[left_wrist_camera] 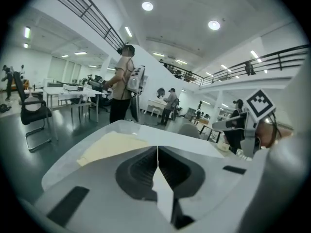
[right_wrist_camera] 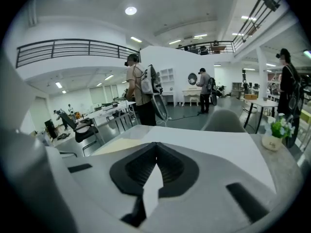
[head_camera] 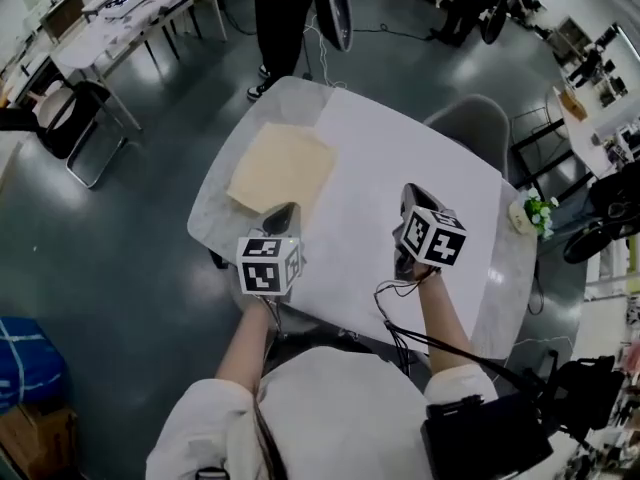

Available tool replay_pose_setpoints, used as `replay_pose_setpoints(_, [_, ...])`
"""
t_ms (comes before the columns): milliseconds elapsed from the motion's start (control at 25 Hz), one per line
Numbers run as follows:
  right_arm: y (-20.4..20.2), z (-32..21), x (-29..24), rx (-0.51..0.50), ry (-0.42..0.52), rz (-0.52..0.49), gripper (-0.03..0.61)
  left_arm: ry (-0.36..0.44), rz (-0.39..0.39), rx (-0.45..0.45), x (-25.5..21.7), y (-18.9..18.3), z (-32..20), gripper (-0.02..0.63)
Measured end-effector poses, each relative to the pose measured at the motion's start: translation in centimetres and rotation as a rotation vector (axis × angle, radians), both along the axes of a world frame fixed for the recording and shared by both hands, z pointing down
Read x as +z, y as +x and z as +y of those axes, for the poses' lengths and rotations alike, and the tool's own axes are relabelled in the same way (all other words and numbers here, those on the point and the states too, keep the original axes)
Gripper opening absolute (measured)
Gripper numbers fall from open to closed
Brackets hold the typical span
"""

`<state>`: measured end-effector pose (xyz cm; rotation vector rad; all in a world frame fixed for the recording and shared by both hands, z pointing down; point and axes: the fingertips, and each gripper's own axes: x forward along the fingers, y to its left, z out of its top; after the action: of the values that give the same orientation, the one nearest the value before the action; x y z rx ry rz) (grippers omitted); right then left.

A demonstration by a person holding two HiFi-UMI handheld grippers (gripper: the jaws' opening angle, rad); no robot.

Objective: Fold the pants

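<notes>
Pale cream pants (head_camera: 282, 170) against a white counter (head_camera: 380, 168) with a light grey, mottled rim. The left gripper (head_camera: 283, 213) and right gripper (head_camera: 412, 194) are light grey, with black ribbed fingers (left_wrist_camera: 138, 171). Each carries a white cube (head_camera: 268, 264) printed with black square markers. The person's sleeves (head_camera: 215, 418) are off-white. The floor (head_camera: 120, 268) is dark grey-green. A small potted plant (head_camera: 533, 211) has green leaves and white flowers. A bag (head_camera: 25, 358) is bright blue.

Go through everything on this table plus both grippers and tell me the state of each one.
Cream pants: folded flat, lying on the white table, nothing touching them.
Left gripper: jaws shut, nothing between them.
Right gripper: jaws shut, nothing between them.
Potted plant: upright at the table's right edge.
</notes>
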<state>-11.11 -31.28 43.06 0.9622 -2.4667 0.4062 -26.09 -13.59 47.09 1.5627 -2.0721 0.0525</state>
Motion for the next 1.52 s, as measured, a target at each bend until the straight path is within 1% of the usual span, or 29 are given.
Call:
replay_pose_setpoints(160, [8.1, -0.8, -0.6, 0.126, -0.021, -0.058, -0.006, 0.016, -0.042, 0.101, -1.8, 5.0, -4.5, 0.009])
replay_pose_setpoints(320, [15.5, -2.3, 0.1, 0.250, -0.049, -0.116, -0.008, 0.020, -0.078, 0.168, -2.2, 9.8, -7.8, 0.009])
replay_pose_setpoints(400, [18.2, -3.0, 0.5, 0.295, -0.047, -0.122, -0.008, 0.013, -0.086, 0.193, -2.2, 11.5, -9.0, 0.009])
replay_pose_setpoints(520, [20.8, -3.5, 0.8, 0.329, -0.044, -0.111, -0.008, 0.003, -0.097, 0.217, -2.2, 13.5, -10.2, 0.009])
replay_pose_setpoints(720, [23.1, -4.3, 0.9, 0.324, -0.042, -0.091, -0.008, 0.006, -0.121, 0.223, -3.0, 16.0, -12.0, 0.009])
replay_pose_setpoints(840, [23.7, -4.3, 1.1, 0.311, -0.034, -0.071, -0.008, 0.001, -0.130, 0.218, -3.0, 16.9, -12.3, 0.009])
replay_pose_setpoints(1240, [22.8, -4.6, 0.9, 0.284, -0.026, -0.071, -0.008, -0.014, -0.133, 0.201, -2.8, 16.6, -12.6, 0.009])
replay_pose_setpoints(1520, [23.3, -4.7, 0.9, 0.276, -0.024, -0.069, -0.008, -0.024, -0.142, 0.199, -2.9, 17.0, -12.8, 0.009])
